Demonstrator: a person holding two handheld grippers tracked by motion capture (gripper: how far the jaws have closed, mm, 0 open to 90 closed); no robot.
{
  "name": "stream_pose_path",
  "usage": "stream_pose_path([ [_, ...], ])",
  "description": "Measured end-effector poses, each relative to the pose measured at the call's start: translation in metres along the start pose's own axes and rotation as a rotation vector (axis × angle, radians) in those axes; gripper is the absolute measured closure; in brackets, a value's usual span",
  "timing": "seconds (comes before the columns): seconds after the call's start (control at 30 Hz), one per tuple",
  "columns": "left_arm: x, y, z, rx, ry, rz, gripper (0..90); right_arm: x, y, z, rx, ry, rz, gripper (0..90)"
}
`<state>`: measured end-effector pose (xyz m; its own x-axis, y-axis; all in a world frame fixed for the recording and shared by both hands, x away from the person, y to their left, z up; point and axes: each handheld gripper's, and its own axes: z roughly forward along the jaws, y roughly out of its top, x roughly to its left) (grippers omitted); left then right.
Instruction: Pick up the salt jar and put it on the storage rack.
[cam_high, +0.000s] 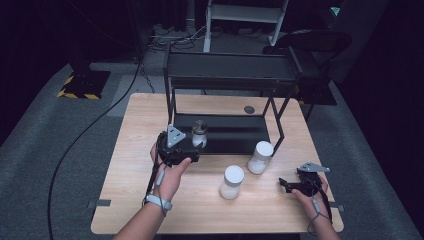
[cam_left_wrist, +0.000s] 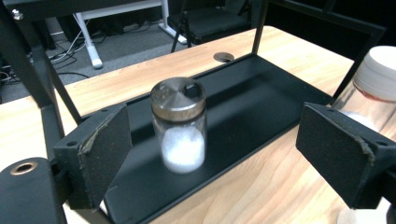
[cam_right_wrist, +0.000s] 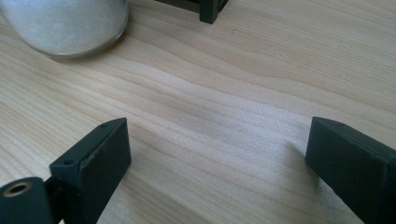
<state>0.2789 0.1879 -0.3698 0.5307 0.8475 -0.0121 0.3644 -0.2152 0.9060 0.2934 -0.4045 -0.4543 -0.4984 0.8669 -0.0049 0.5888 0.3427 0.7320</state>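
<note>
A small glass jar (cam_high: 199, 134) with a metal lid and white powder inside stands upright at the left end of the black rack's bottom tray (cam_high: 235, 137). My left gripper (cam_high: 192, 150) is just in front of it, open. In the left gripper view the jar (cam_left_wrist: 180, 126) stands a little beyond the gripper (cam_left_wrist: 219, 158), and neither pad touches it. Two white-lidded jars (cam_high: 260, 157) (cam_high: 232, 182) stand on the table in front of the rack. My right gripper (cam_high: 287, 184) rests low at the right, open and holding nothing (cam_right_wrist: 215, 163), with a jar's base (cam_right_wrist: 65, 23) ahead to its left.
The black two-level rack (cam_high: 225, 75) has a top shelf over the tray and thin legs (cam_high: 278, 125) at the corners. The wooden table (cam_high: 150, 120) has a cable hole (cam_high: 249, 109) behind the rack. A white-lidded jar (cam_left_wrist: 378, 79) is close by the left gripper's right pad.
</note>
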Motion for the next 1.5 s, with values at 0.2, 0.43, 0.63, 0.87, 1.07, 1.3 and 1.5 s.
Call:
stream_pose_path([
  [0.2, 0.001, -0.012, -0.009, 0.018, 0.004, 0.001, 10.4, 0.000, 0.000, 0.000, 0.000, 0.000, 0.000, 6.4],
  [0.43, 0.001, -0.026, -0.022, 0.016, 0.011, 0.004, 10.6, 0.000, 0.000, 0.000, 0.001, 0.001, -0.002, 6.4],
  [0.63, 0.001, -0.039, -0.030, 0.037, 0.019, 0.004, 11.3, 0.000, 0.000, 0.000, 0.002, 0.002, -0.002, 6.5],
  [0.87, -0.001, -0.047, -0.033, 0.079, 0.049, 0.041, 10.9, 0.000, -0.001, -0.001, -0.003, 0.007, -0.010, 8.4],
  [1.07, 0.001, -0.058, -0.033, 0.102, 0.052, 0.026, 10.8, -0.001, -0.001, -0.001, -0.004, 0.009, -0.012, 8.8],
  [1.3, 0.004, -0.071, -0.033, 0.130, 0.062, 0.008, 10.8, -0.001, -0.001, -0.001, -0.004, 0.009, -0.012, 8.8],
  [1.5, 0.004, -0.082, -0.032, 0.155, 0.069, -0.016, 10.9, 0.000, -0.001, -0.001, -0.005, 0.009, -0.011, 8.8],
])
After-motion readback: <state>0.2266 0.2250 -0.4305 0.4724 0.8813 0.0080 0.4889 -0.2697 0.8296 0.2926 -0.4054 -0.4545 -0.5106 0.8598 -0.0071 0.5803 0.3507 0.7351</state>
